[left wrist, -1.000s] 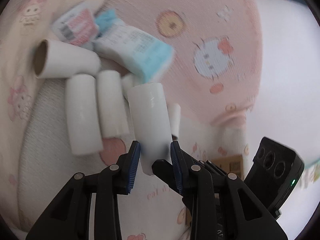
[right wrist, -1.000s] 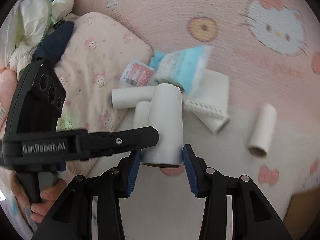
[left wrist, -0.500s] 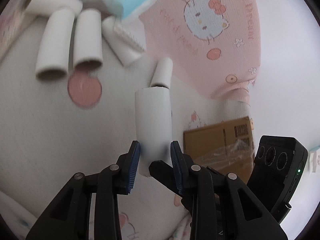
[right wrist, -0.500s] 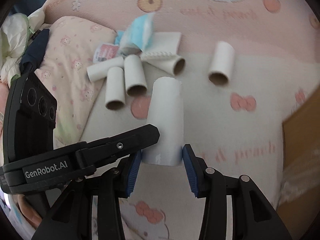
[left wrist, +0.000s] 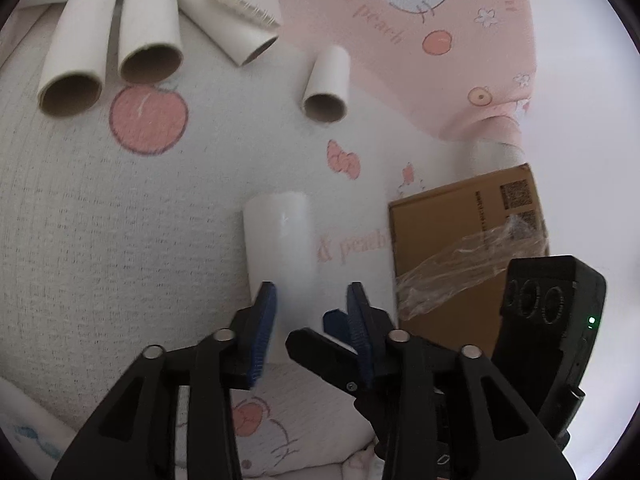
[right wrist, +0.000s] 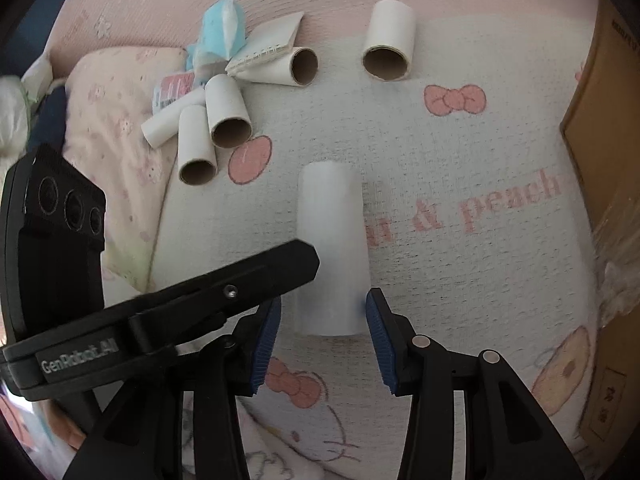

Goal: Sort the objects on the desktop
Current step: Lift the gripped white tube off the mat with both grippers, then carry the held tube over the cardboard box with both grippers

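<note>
One white paper tube (left wrist: 280, 248) points away from me over the white blanket. In the left wrist view it lies between the pads of my left gripper (left wrist: 310, 300), whose jaws are opening; a gap shows at the right pad. In the right wrist view the same tube (right wrist: 332, 232) sits in my right gripper (right wrist: 324, 308), which is shut on its near end. A finger of the left gripper (right wrist: 240, 280) crosses in front of it. Several empty cardboard tubes (right wrist: 228, 112) lie in a pile further back, and one tube (right wrist: 388, 40) lies apart.
A brown cardboard box (left wrist: 468, 240) with loose tape stands at the right, close to the tube. A small spiral notebook (right wrist: 268, 44), a blue packet (right wrist: 220, 28) and a red-labelled packet (right wrist: 174, 88) lie with the pile. A patterned pillow (right wrist: 120, 92) borders the left.
Both grippers carried the white tube back from the pile and lower toward the blanket beside the box. The left jaws have spread off the tube; the right grip is unchanged.
</note>
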{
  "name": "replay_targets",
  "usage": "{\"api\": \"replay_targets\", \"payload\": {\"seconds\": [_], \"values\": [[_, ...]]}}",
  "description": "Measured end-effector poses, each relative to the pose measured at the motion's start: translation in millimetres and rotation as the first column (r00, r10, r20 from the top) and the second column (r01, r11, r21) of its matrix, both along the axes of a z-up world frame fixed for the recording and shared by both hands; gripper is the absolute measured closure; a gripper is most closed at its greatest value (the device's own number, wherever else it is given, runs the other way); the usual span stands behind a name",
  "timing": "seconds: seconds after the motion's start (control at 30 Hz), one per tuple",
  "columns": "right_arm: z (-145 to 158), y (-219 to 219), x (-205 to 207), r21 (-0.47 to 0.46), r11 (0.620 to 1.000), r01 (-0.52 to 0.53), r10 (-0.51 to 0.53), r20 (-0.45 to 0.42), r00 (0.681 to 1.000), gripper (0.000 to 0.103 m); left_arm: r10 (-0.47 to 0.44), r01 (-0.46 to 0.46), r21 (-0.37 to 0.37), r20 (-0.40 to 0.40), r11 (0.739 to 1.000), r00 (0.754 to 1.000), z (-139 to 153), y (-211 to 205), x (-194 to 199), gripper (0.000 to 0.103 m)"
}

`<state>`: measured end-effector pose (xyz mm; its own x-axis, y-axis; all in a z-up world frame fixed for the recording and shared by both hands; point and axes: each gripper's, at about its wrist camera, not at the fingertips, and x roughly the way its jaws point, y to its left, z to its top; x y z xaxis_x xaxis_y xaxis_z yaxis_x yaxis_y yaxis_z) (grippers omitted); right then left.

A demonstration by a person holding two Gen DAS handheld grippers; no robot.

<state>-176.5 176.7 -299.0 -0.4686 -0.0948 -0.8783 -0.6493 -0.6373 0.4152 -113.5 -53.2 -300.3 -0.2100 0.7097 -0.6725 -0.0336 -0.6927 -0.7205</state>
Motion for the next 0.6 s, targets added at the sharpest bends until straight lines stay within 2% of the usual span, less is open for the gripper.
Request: {"api": "replay_targets", "payload": {"seconds": [0.13, 0.3, 0.47, 0.6], "values": [[1, 1, -7, 0.03, 0.999, -0.019, 0.018, 0.011, 1.0, 0.062, 0.03, -0.031, 0.014, 0.033, 0.999, 0.999, -8, -2, -8, 0.058], [-14, 7, -15, -0.001, 1.0, -0.013, 0.013, 0.039, 0.999, 0.062, 0.055, -0.058, 0.051, 0.064, 0.997, 0.996, -19, -4, -18, 0.058], [-21, 12, -19, -0.02, 1.0, -0.014, 0.015, 0.025, 1.0, 0.062, 0.072, -0.078, 0.051, 0.11, 0.996, 0.991, -35, -2, -27, 0.06], [-26, 14, -22, -0.038, 0.999, -0.025, 0.025, 0.02, 0.999, 0.061, 0.077, -0.085, 0.074, 0.106, 0.994, 0.991, -38, -2, -27, 0.06]]}}
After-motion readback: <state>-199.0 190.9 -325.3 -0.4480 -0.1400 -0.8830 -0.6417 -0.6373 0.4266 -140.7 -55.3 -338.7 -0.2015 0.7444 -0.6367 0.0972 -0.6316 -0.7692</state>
